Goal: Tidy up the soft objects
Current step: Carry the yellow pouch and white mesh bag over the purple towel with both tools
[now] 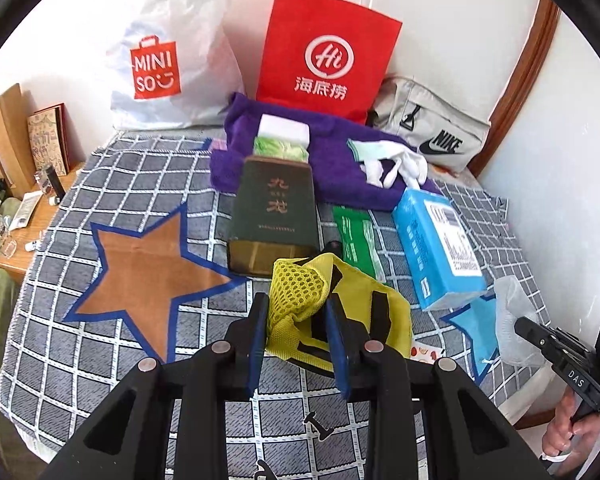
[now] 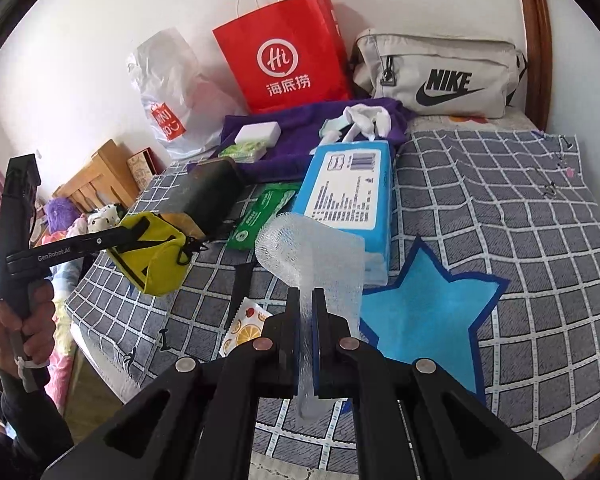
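Two grippers are lifted over a bed covered by a grey checked blanket point(image 2: 520, 208) with star patches. The left gripper point(image 1: 296, 320) has its jaws clamped on a yellow mesh-and-fabric pouch with black straps point(image 1: 300, 300), which hangs clear of the blanket in the right wrist view point(image 2: 152, 256). The right gripper point(image 2: 306, 320) has its jaws pressed together on a thin white foam net sleeve point(image 2: 312, 256), whose open tube end flares up past the fingertips. A hand point(image 2: 32, 320) grips the left tool's handle at the picture's left edge.

Under the grippers lies a small flat packet printed with orange slices point(image 2: 244, 328). Just beyond it a flat green packet point(image 1: 358, 240) lies between a dark green upright box with gold characters point(image 1: 272, 216) and a blue plastic pack of tissues point(image 1: 436, 248). Behind these a purple towel point(image 1: 336, 168) is spread, carrying a white rectangular sponge block point(image 2: 258, 133), a green-patterned packet point(image 2: 246, 148) and what may be crumpled white socks point(image 2: 366, 120); the view is too coarse to be sure. At the wall stand a white plastic Miniso bag point(image 1: 160, 68), a red paper carrier bag point(image 1: 328, 52) and a grey Nike pouch bag point(image 2: 440, 76).
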A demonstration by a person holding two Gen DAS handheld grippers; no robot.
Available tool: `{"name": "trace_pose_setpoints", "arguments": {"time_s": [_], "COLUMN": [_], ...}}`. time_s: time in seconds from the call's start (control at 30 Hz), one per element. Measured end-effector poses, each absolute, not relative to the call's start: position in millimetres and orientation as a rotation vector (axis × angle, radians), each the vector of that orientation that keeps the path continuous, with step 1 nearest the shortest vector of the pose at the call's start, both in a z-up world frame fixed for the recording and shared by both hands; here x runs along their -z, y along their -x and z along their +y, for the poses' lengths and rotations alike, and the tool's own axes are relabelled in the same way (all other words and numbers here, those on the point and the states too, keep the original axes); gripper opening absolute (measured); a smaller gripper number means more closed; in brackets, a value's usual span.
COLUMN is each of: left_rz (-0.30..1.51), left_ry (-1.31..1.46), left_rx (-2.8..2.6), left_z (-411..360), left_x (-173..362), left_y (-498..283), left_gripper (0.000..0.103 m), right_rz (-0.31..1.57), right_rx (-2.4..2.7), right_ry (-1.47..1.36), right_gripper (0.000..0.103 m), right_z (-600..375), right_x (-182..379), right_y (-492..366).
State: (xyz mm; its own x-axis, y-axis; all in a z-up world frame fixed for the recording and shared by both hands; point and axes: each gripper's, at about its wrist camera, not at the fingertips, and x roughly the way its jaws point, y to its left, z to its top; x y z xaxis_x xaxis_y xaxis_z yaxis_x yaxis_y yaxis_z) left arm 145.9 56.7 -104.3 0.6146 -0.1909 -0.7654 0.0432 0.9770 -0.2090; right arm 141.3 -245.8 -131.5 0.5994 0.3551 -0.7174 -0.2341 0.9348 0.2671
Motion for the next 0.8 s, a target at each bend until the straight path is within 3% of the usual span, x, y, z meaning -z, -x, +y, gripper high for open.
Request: {"name": "trace_pose_setpoints", "arguments": {"time_s": [0.8], "left_rz": [0.786], "left_ry": [0.184], "left_rx": [0.154], "left_z": [62], "left_x": [39], "left_y": [-154], "left_gripper": [0.027], "right_rz": [0.755], "right_rx": [-0.357], "right_ry": [-0.119], "right_gripper": [0.005], "right_z": [-234], "right_x": [75], "right_y": [-159]}}
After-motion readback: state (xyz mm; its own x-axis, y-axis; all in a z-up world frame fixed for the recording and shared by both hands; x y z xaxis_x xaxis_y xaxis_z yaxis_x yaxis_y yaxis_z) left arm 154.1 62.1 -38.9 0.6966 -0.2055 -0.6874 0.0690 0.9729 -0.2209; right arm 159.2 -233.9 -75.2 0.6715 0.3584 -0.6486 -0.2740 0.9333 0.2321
